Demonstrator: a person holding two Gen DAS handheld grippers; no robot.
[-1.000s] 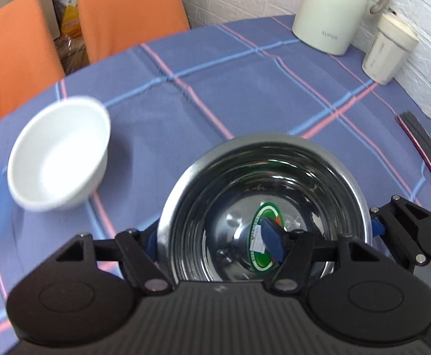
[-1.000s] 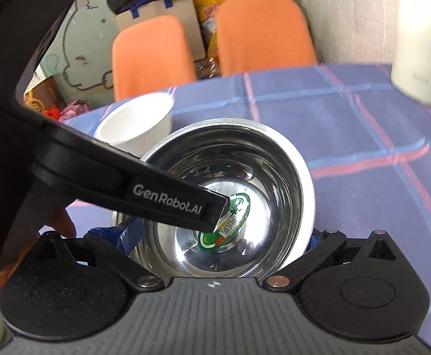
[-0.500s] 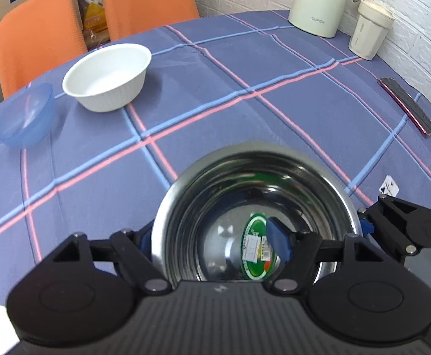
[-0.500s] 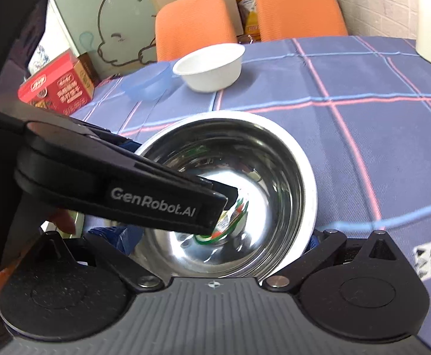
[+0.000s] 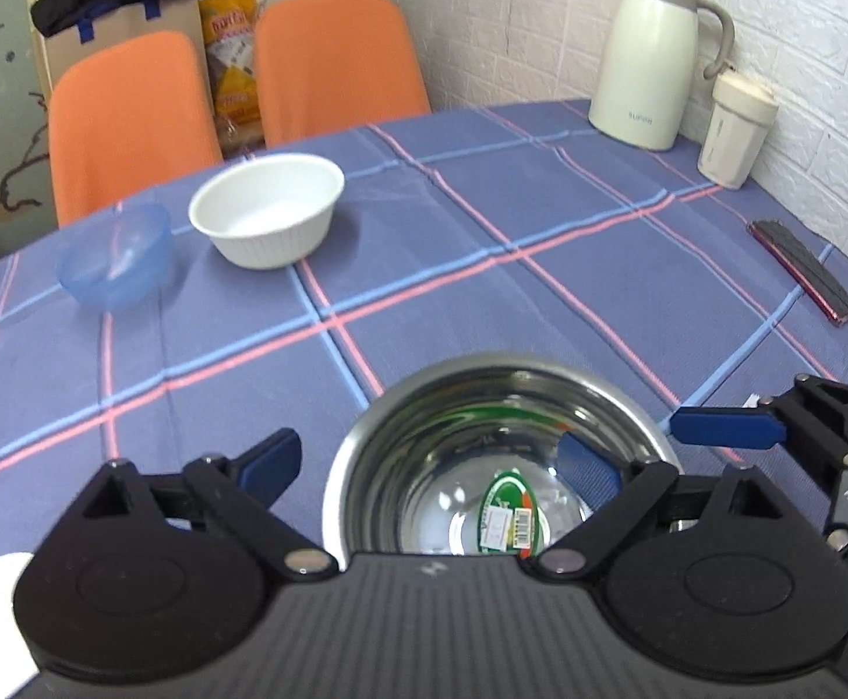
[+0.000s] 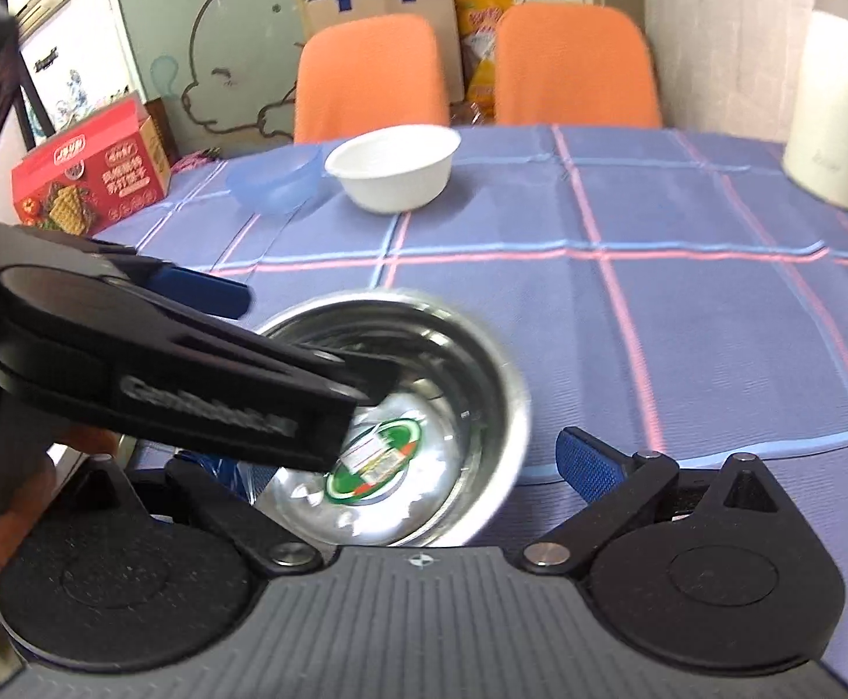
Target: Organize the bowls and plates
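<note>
Steel bowl (image 5: pixel 500 466) upright, mouth up, left gripper (image 5: pixel 424 466) and right gripper (image 6: pixel 400 466) fingers apparently spread, released.

kettle (image 5: pixel 651 52), cup (image 5: pixel 735 128), phone (image 5: pixel 802 269), two orange chairs (image 5: pixel 336 64).

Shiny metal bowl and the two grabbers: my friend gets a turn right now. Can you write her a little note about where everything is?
Left gripper: open, one of its fingers inside the steel bowl, the other outside its rim.
Right gripper: open, fingers either side of the same bowl, and the one that shows is clear of the rim.
The steel bowl seems to sit on the tablecloth at the near edge.
White bowl and blue bowl stand side by side at the far side, not nested.
Done: nothing is stacked.
Left: probably nest the three bowls. No plates are in view.
</note>
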